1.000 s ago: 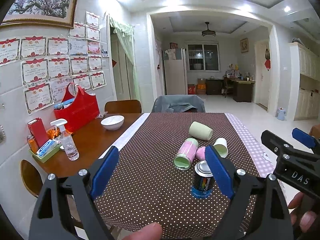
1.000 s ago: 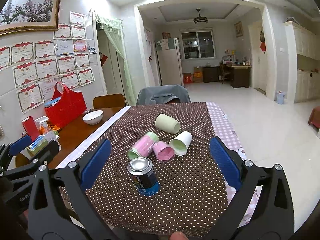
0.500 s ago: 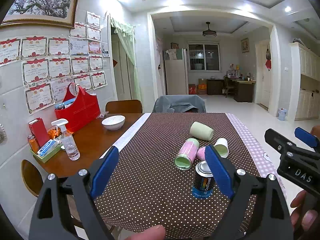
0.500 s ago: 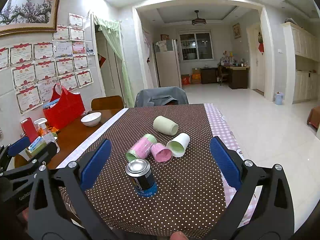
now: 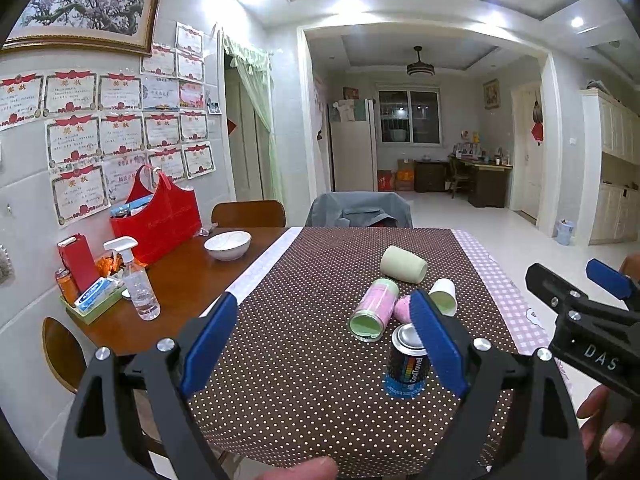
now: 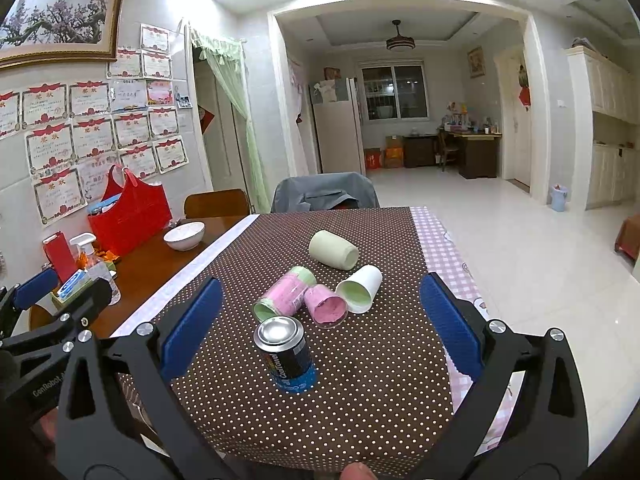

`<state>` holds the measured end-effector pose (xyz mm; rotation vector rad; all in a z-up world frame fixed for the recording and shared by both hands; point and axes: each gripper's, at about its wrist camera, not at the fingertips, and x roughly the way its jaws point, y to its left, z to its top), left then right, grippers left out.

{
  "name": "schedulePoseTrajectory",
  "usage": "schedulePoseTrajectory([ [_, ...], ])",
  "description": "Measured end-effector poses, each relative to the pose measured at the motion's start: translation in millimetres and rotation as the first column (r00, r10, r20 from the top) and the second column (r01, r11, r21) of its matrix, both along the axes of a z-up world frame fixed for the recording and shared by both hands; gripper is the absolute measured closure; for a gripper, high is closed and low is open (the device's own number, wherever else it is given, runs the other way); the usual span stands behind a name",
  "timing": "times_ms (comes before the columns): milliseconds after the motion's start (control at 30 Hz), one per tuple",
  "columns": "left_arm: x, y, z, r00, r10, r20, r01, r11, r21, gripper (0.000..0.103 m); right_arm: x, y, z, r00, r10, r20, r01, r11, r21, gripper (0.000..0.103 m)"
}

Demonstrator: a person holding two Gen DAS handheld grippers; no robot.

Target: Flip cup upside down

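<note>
Several cups lie on their sides on the brown dotted tablecloth (image 6: 360,380): a pale green cup (image 6: 333,249) farthest, a white cup (image 6: 360,289), a small pink cup (image 6: 325,305) and a pink-and-green cup (image 6: 285,294). They also show in the left wrist view: the pale green cup (image 5: 403,264), the white cup (image 5: 443,296) and the pink-and-green cup (image 5: 374,309). A black and blue can (image 6: 286,354) stands upright in front of them. My left gripper (image 5: 324,340) and right gripper (image 6: 320,320) are both open and empty, held above the table's near edge.
On the bare wood at the left stand a white bowl (image 5: 227,245), a red bag (image 5: 160,216), a spray bottle (image 5: 136,280) and a small tray of items (image 5: 94,296). A chair with a grey jacket (image 6: 325,197) stands at the far end. The right gripper's body (image 5: 580,320) shows at the right.
Both grippers have risen and drifted slightly; the cups and can have not moved.
</note>
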<state>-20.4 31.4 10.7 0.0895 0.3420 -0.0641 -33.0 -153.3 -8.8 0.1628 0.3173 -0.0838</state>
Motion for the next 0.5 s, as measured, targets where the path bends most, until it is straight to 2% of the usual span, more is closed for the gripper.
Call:
schedulePoseTrajectory([
  [200, -1.5, 3.5, -1.4, 1.000, -0.002, 0.009, 0.002, 0.999, -0.035, 0.017, -0.5, 0.1, -0.9, 1.000, 0.001, -0.007, -0.001, 1.000, 0.004, 0.006],
  [500, 1.4, 0.2, -2.9, 1.000, 0.018, -0.007, -0.018, 1.000, -0.009, 0.017, 0.8, 0.1, -1.2, 1.000, 0.007, -0.010, -0.007, 1.000, 0.004, 0.006],
])
